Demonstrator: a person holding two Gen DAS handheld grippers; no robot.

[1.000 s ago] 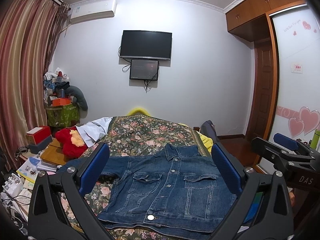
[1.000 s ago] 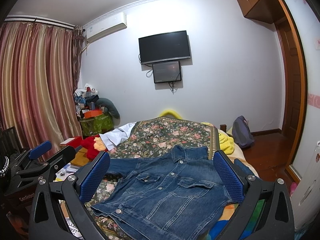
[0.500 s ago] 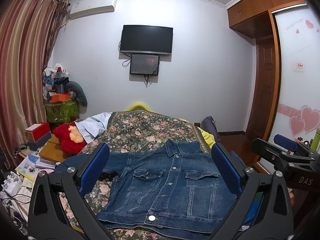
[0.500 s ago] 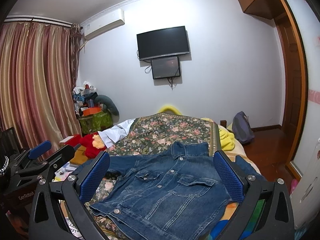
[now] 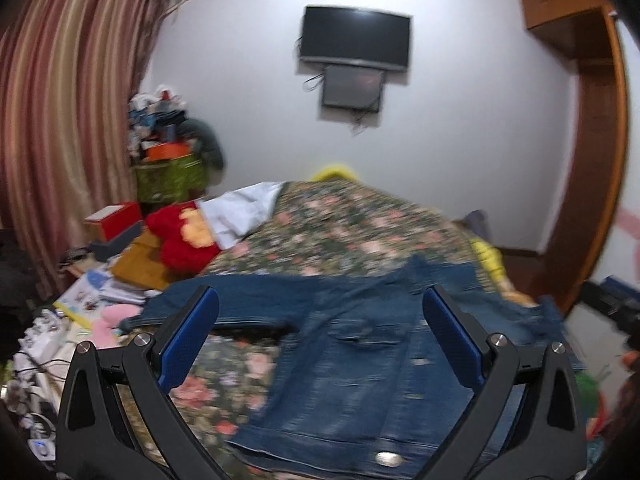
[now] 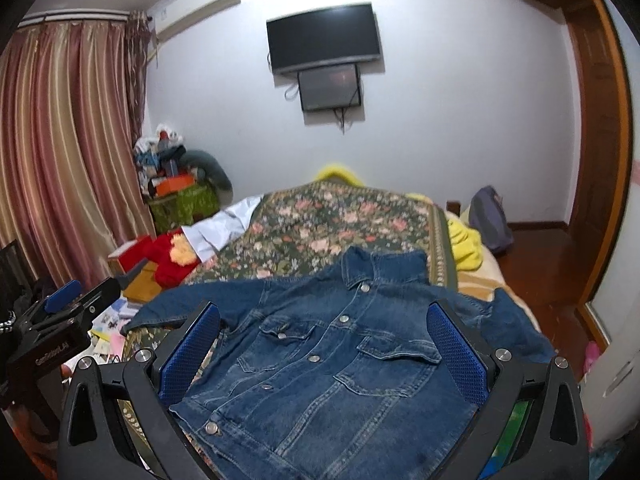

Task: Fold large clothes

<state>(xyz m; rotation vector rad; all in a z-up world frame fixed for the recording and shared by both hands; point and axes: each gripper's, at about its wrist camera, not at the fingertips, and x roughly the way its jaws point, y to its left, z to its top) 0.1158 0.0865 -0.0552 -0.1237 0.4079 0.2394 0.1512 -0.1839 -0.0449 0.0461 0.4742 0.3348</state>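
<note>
Jacket (image 6: pixel 332 356) beneath both spread, hovering grippers

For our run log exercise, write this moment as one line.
stage: before first fold | jacket: flat on bed, buttoned | left gripper: open | right gripper: open

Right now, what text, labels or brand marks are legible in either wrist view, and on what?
"GenRobot.AI": white lettering on the black body of the left gripper, seen in the right wrist view; small, so the reading is tentative.
Label on the white wall air conditioner: too small to read.
Printed booklets on the floor beside the floral bedspread: blurred, unreadable.
Blue denim jacket: no readable text; button stamps too small.
</note>
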